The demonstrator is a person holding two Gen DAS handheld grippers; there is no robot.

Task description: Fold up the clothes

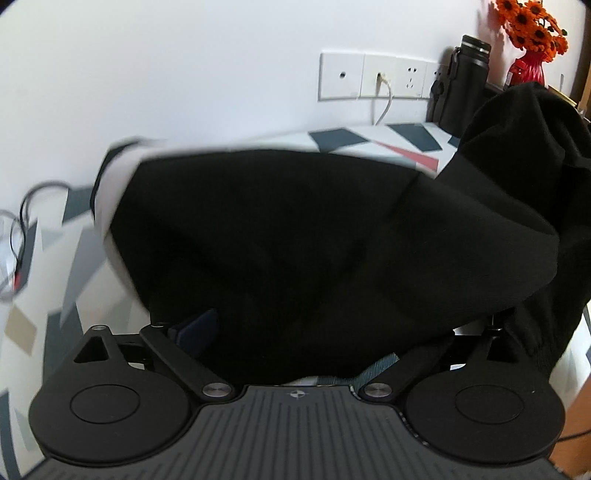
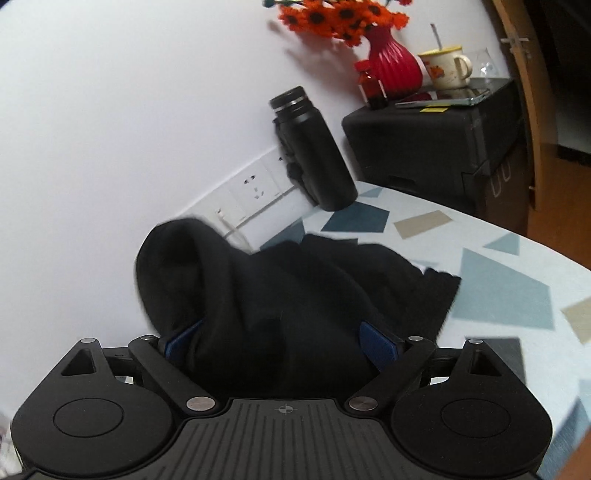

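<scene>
Right wrist view: we see the black garment (image 2: 280,295) heaped between our released right tongs (image 2: 282,341); left tongs (image 1: 314,332) released too, cloth draped across.

The left wrist view looks forward and down along its tool (image 1: 325,328), very close over a black garment (image 1: 277,229) that fills its middle, facing a white wall (image 1: 184,74) behind the desk (image 1: 44,280). The right wrist view, tilted, faces the same wall from close behind the garment. Both share the garment, a black bottle (image 2: 314,147), wall sockets (image 1: 373,75) and orange flowers (image 2: 343,18).
</scene>
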